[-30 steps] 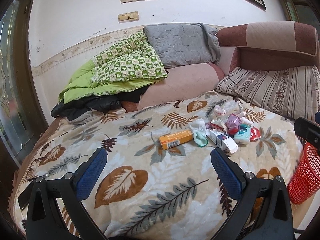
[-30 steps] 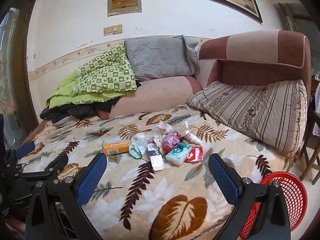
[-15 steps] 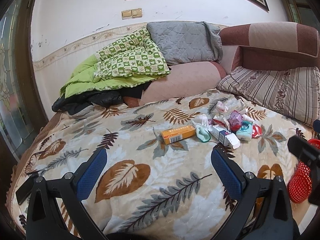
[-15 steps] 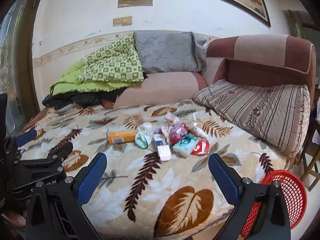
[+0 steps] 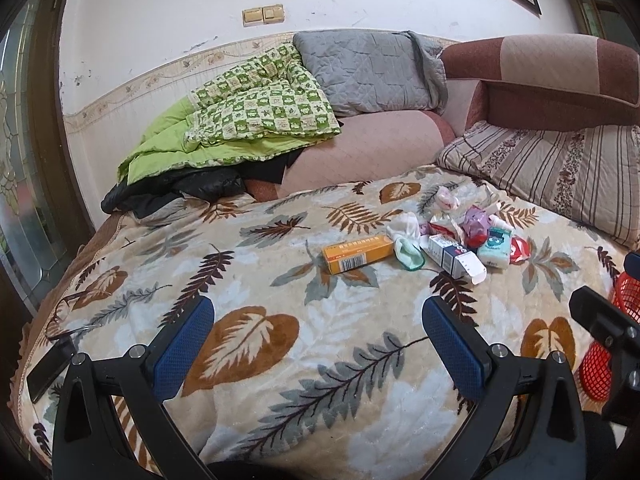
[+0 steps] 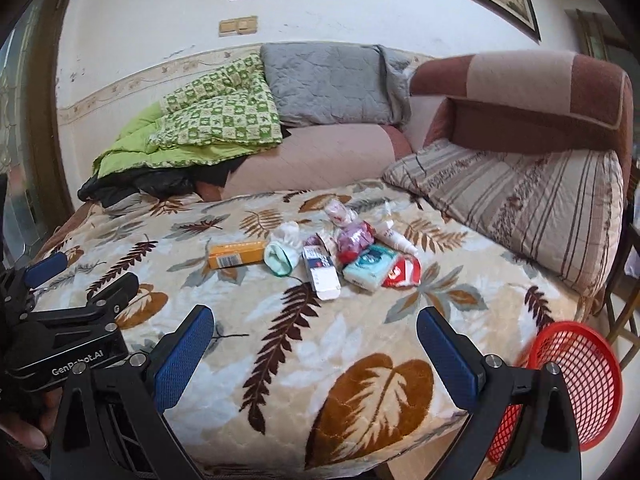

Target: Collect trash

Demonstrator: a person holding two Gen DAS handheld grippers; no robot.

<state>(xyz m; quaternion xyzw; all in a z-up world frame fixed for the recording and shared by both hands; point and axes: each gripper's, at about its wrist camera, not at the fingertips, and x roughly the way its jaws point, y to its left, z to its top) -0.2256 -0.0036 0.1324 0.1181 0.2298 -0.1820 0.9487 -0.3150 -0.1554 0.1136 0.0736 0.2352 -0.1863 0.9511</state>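
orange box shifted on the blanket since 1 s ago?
No. The orange box lies at the same spot against the blanket's leaf print, its end by the mint cup. Only the cameras moved.

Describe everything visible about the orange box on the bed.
The orange box is a long, narrow carton, seemingly cardboard, with a white barcode panel at its near end and print along its top. It looks closed and lies flat on the leaf-patterned blanket, at the left end of the trash cluster. Its far end lies against a white-and-mint cloth item. Neither set of tongs touches it.
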